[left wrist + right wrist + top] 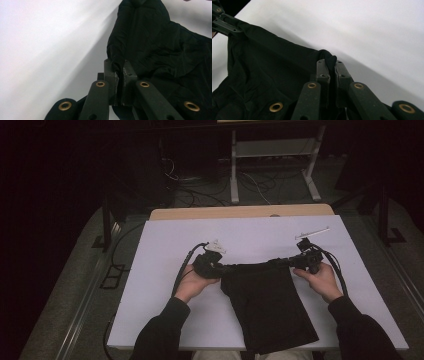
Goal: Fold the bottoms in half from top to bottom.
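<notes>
The black cloth (267,305) looks like a pair of shorts, though the dark picture leaves that uncertain. It lies in the middle of the white surface (165,245), with its lower end reaching the near edge and just hanging over it. Its top edge is stretched into a taut line running from left to right, parallel to the near edge. The long axis of the cloth runs the other way, from that stretched edge down toward the person, leaning a little toward the near right corner.

The left tool (216,266) is clenched on the left end of the top edge; the left gripper view shows a bunch of fabric (117,63) pinched between the two jaws. The right tool (296,261) is likewise clamped on the right end, with a fold of cloth (331,61) squeezed between its jaws in the right gripper view. Each is carried by a hand, the left hand (192,285) and the right hand (320,280), on either side of the garment.

As a judgement: the grasping and the pulling straight of the top edge are done, and the upper part seems raised a little off the surface. What remains is to lay it flat or fold it, since the body of the cloth is wrinkled and no fold is made yet.

A small white stick (312,232) lies near the far right corner, well apart from the work.
</notes>
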{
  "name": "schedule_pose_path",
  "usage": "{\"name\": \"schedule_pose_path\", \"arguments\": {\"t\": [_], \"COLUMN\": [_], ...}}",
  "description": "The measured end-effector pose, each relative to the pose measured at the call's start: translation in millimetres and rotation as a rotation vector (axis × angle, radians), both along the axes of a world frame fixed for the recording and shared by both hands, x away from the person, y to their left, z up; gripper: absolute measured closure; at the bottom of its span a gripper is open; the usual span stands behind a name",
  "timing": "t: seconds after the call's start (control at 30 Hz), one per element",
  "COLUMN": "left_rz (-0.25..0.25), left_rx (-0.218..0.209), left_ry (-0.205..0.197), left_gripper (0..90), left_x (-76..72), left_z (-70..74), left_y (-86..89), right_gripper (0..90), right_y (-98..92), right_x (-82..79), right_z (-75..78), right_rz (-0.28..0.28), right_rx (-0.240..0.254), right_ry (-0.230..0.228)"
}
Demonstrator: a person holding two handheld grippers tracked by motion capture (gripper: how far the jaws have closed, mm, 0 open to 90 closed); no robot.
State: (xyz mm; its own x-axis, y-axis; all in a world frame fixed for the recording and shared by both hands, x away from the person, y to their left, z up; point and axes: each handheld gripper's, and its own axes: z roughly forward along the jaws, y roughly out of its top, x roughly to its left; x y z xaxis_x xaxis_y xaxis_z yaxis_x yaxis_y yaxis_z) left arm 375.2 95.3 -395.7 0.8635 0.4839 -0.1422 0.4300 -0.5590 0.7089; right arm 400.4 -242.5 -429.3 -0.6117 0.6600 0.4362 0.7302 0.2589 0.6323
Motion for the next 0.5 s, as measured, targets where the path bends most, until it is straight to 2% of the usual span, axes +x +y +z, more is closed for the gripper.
{"name": "schedule_pose_path", "arguments": {"t": [0.17, 0.3, 0.5], "left_rz": [0.022, 0.031, 0.051], "left_rx": [-0.003, -0.004, -0.039], "left_ry": [0.008, 0.008, 0.028], "left_gripper": [84.5, 84.5, 84.5], "left_x": [15.9, 28.3, 49.6], "left_z": [2.6, 5.5, 13.9], "left_y": [7.0, 11.1, 25.5], "right_gripper": [83.0, 83.0, 83.0], "right_y": [4.6, 10.3, 16.2], "right_x": [10.6, 19.7, 33.3], "right_z": [2.4, 6.7, 14.6], "right_rz": [-0.036, -0.06, -0.085], "right_rx": [0.024, 0.021, 0.046], "right_ry": [-0.004, -0.009, -0.009]}}
